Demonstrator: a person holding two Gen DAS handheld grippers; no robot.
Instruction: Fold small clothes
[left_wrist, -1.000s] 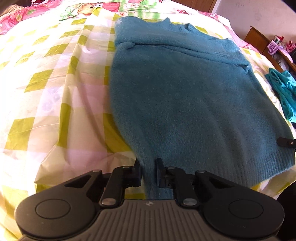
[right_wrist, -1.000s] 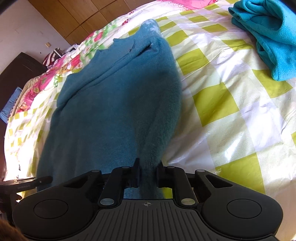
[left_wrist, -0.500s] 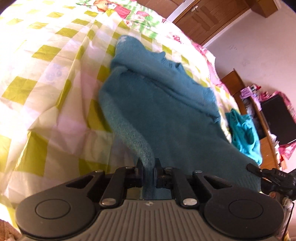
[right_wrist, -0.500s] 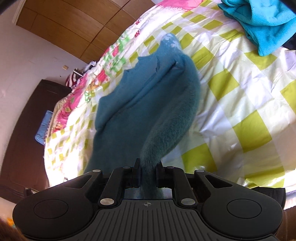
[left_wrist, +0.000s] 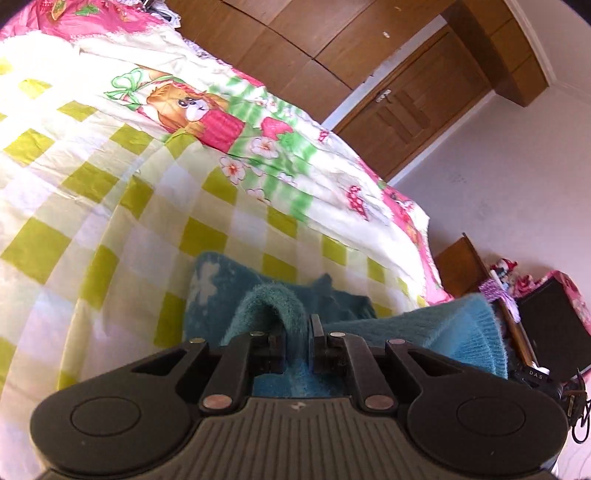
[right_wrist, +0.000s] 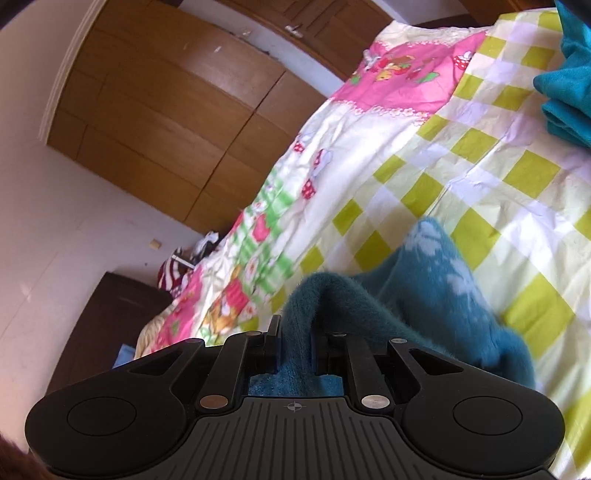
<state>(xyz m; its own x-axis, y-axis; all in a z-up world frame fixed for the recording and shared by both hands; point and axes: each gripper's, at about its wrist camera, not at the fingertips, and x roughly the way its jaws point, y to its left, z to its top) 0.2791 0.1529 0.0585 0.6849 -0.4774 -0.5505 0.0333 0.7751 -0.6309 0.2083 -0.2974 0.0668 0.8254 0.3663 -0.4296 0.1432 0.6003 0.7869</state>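
Note:
A fuzzy teal sweater (left_wrist: 334, 306) lies on a bed with a yellow-green checked sheet (left_wrist: 110, 206). My left gripper (left_wrist: 297, 332) is shut on the sweater's hem, which bunches up between the fingers. My right gripper (right_wrist: 297, 332) is shut on the hem's other corner; the sweater (right_wrist: 436, 291) drapes down to the right from it. Both grippers hold the hem lifted over the sweater's far end near the collar. Most of the sweater's body is hidden under the grippers.
A second, brighter teal garment (right_wrist: 569, 92) lies at the bed's right edge. A cartoon-print quilt (left_wrist: 258, 147) covers the bed's far end. Wooden wardrobes (right_wrist: 166, 110) and a door (left_wrist: 413, 107) stand behind; a nightstand (left_wrist: 461, 269) is at the right.
Both grippers have lifted the hem and carried it forward over the sweater toward the collar. The views have tilted up from the flat sweater to the bed's far end and the wardrobes.

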